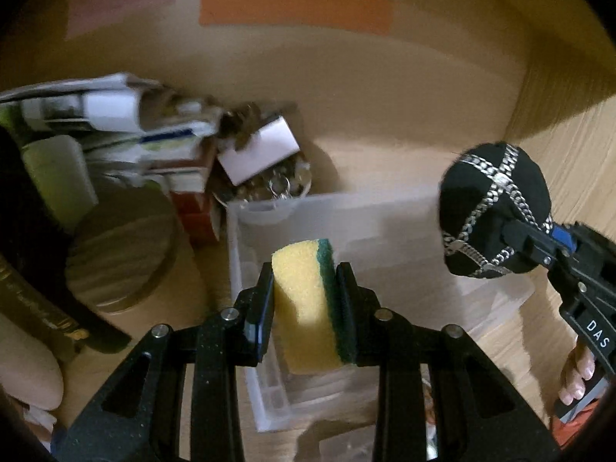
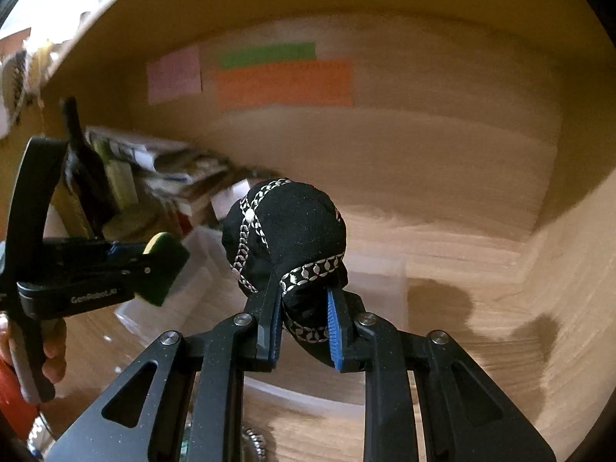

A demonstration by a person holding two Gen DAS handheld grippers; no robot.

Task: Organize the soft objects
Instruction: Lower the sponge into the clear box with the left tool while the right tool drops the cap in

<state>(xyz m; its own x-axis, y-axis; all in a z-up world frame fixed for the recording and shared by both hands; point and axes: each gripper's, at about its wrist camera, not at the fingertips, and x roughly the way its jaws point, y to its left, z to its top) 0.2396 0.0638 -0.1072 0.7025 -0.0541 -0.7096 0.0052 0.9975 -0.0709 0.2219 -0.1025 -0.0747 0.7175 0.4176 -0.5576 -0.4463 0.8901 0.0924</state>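
Item: yellow-green sponge [image 1: 312, 308], pinched on its faces by the left gripper [image 1: 306, 300], long axis pointing forward, directly over the clear plastic bin [image 1: 385, 223]. Right gripper [image 2: 304, 319] clamps a black embroidered pouch [image 2: 285, 238], apparently beside the bin's right rim.

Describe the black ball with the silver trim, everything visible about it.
The black ball is a soft, fabric-covered round pouf, matte black like felt, crossed by bands of silvery-white chain-pattern trim that meet at a small round stud. The right gripper is shut on its lower end, whose fabric bunches between the blue pads. It is held in the air, over the far right part of the clear plastic bin in the left wrist view. Nothing else touches it.
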